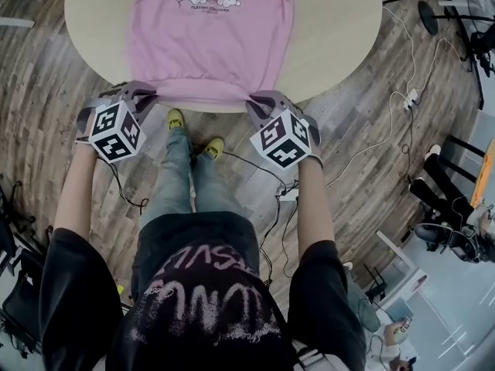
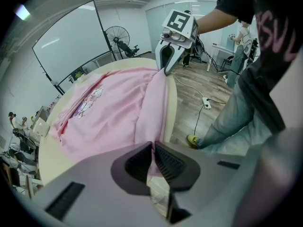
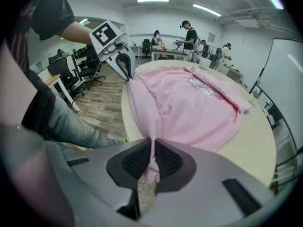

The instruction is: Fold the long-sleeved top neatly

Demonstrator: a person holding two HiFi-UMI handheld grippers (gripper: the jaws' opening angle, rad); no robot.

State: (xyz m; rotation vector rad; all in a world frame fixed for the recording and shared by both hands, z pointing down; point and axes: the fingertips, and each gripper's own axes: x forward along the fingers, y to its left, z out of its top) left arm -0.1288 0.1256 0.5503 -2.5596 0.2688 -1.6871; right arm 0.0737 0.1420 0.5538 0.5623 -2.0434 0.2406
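A pink long-sleeved top [image 1: 209,45] with a cartoon print lies flat on the round beige table [image 1: 340,29], its hem at the near edge. My left gripper [image 1: 147,95] is shut on the hem's left corner, and my right gripper [image 1: 257,103] is shut on the right corner. In the left gripper view the pads [image 2: 142,162] pinch a pink fold of the top [image 2: 109,112], with the right gripper [image 2: 165,71] across the hem. The right gripper view shows its jaws [image 3: 152,151] clamped on the ribbed hem of the top [image 3: 189,103], the left gripper [image 3: 129,74] opposite.
The person's legs and yellow shoes [image 1: 176,118] stand at the table's near edge. Cables and a power strip [image 1: 410,97] lie on the wood floor at right. A fan [image 2: 117,34] and whiteboard stand beyond the table; people [image 3: 189,32] work at desks behind.
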